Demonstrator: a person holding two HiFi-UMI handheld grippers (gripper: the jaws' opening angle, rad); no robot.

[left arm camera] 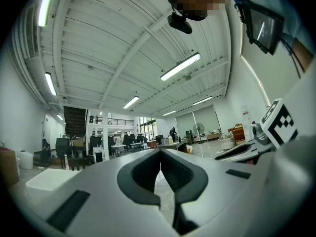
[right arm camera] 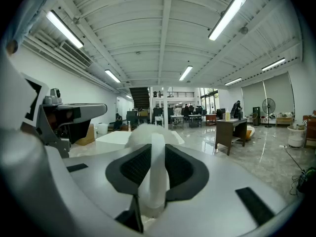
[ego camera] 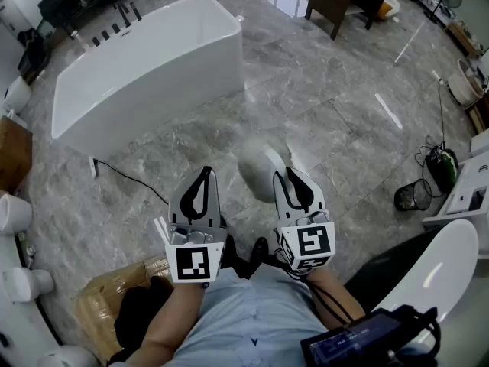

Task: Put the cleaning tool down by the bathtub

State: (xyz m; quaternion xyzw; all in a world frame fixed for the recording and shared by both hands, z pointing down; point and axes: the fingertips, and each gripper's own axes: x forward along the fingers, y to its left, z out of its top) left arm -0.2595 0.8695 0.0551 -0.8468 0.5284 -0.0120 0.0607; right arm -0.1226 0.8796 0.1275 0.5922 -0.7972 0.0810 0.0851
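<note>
Your right gripper (ego camera: pixel 289 176) is clamped on the smooth white handle of the cleaning tool (right arm camera: pixel 157 174) — its fluffy white head sticks out past the jaw tips, above the glossy grey marble floor (ego camera: pixel 336 105). Your left gripper (left arm camera: pixel 160 164) is pinched together, empty. The boxy white bathtub (ego camera: pixel 153 60) stands ahead, well apart from the tool.

My left gripper (left arm camera: pixel 160 156) points level, its jaws pressed together with nothing between them. Beyond its left side stands the white bathtub (left arm camera: pixel 45 179), with a dark staircase (left arm camera: pixel 75 121) further back. My right gripper (left arm camera: pixel 236 152) runs alongside on the right, its marker cube (left arm camera: pixel 279 124) nearer to me. Strip lights (left arm camera: pixel 180 66) line the white ceiling (left arm camera: pixel 113 38) overhead.
</note>
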